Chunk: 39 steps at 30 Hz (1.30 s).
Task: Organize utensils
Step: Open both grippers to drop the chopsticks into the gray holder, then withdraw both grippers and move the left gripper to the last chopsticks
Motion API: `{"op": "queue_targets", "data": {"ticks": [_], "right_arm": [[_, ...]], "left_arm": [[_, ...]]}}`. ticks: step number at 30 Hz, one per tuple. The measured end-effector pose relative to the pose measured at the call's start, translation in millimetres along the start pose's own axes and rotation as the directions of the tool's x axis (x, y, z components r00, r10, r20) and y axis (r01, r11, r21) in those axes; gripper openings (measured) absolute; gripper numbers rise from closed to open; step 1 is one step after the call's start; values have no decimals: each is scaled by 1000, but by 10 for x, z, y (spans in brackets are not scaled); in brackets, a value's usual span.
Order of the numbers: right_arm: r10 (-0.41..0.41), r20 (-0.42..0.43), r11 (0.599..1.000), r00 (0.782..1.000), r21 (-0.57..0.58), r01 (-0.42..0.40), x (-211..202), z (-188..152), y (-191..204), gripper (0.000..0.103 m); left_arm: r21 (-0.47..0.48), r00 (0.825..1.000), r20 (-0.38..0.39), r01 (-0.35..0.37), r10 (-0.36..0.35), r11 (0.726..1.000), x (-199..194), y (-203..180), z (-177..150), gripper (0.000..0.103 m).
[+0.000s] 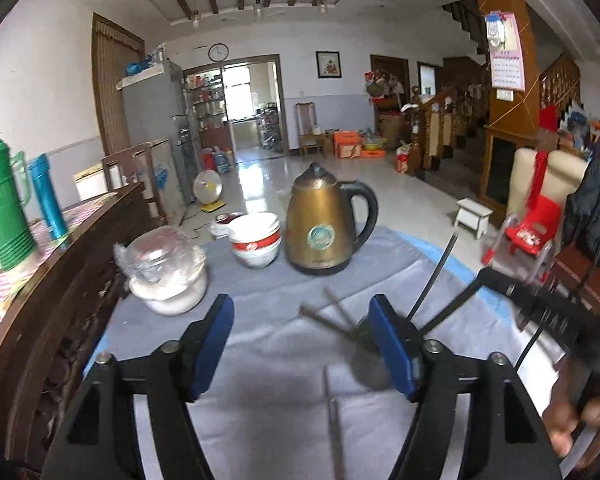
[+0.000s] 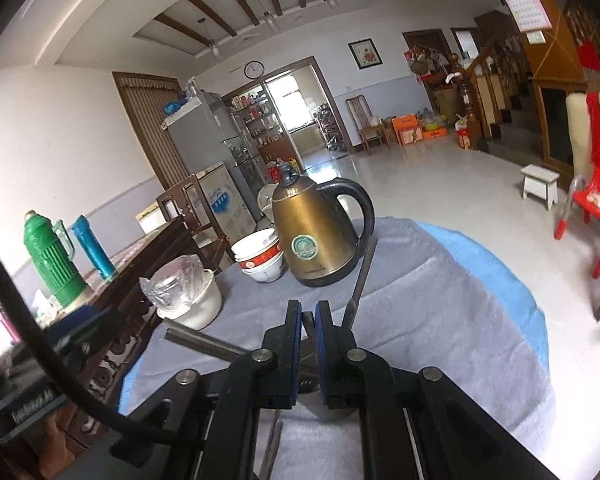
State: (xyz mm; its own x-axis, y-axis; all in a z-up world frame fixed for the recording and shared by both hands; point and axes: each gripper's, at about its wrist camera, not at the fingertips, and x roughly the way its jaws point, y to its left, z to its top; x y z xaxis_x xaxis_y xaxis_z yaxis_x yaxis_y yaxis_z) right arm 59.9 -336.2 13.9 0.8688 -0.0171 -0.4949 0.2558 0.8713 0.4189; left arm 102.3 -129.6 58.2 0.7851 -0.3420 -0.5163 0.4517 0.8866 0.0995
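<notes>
A metal cup (image 1: 370, 364) stands on the grey cloth (image 1: 260, 280) with several chopsticks (image 1: 328, 322) sticking out of it; one dark chopstick (image 1: 434, 276) leans up to the right. A loose chopstick (image 1: 334, 432) lies on the cloth below. My left gripper (image 1: 300, 344) is open, with the cup just inside its right finger. My right gripper (image 2: 308, 340) is nearly shut on a thin utensil between its pads, above the cup (image 2: 312, 384). A dark chopstick (image 2: 360, 280) rises beside it and a flat metal utensil (image 2: 204, 340) points left.
A brass kettle (image 1: 324, 228), stacked white bowls (image 1: 256, 242) and a white pot with a plastic-wrapped lid (image 1: 168, 276) stand at the back of the cloth. A dark wooden table (image 1: 60, 280) with a green thermos (image 1: 2, 208) is at the left.
</notes>
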Motion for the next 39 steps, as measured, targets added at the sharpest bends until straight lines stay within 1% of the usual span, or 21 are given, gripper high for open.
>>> {"op": "queue_targets", "data": {"ticks": [3,4,5,6,7,8,10,16,20,23,28,30,33,39], "right_arm": [[15,4,999,1000,29,-15,-82,-92,-36,16],[20,5,999,1000,42,-21,-106,-136,-46,22],[25,4,998,1000,54,-25,-128,-172,-55,33],[31,4,997,1000,66,-31,-154,-212,-61,39],[37,12,997,999,73,-38,-187,-246,-65,60],[36,27,996,999,75,-38,-226,-276,-61,63],[6,42,998,999,60,-9,-310,-344,-26,63],[-12,36,999,999,31,11,-451,-492,66,63],[5,23,1000,1000,15,-5,-481,-646,108,63],[22,-7,1000,1000,18,-22,-430,-775,121,63],[12,-18,1000,1000,1,-12,-324,-969,134,63],[-10,-13,1000,1000,-16,10,-286,-1024,139,63],[-31,-34,999,999,-36,30,-196,-1102,139,63],[-52,-75,998,996,-41,49,-42,-1166,63,63]], "left_arm": [[1,999,-43,-31,31,1000,-16,26,-152,78],[2,997,-62,-44,44,999,-18,27,-205,78],[1,996,-75,-56,56,998,-17,27,-236,78],[-2,993,-92,-70,69,998,-17,29,-275,78],[-2,992,-100,-74,74,997,-26,35,-309,78],[-1,991,-109,-84,83,996,-38,40,-344,78],[0,987,-118,-108,107,994,-71,46,-414,78],[-21,983,-119,-144,140,989,-201,140,-524,78],[-24,978,-123,-170,166,985,-239,206,-597,78],[-26,976,-132,-179,174,984,-221,251,-642,78],[-35,971,-155,-187,180,982,-141,321,-708,78],[-36,970,-163,-187,178,982,-101,323,-730,78],[-36,970,-168,-182,174,983,-36,324,-767,78],[-49,973,-186,-150,139,987,93,347,-843,78]]}}
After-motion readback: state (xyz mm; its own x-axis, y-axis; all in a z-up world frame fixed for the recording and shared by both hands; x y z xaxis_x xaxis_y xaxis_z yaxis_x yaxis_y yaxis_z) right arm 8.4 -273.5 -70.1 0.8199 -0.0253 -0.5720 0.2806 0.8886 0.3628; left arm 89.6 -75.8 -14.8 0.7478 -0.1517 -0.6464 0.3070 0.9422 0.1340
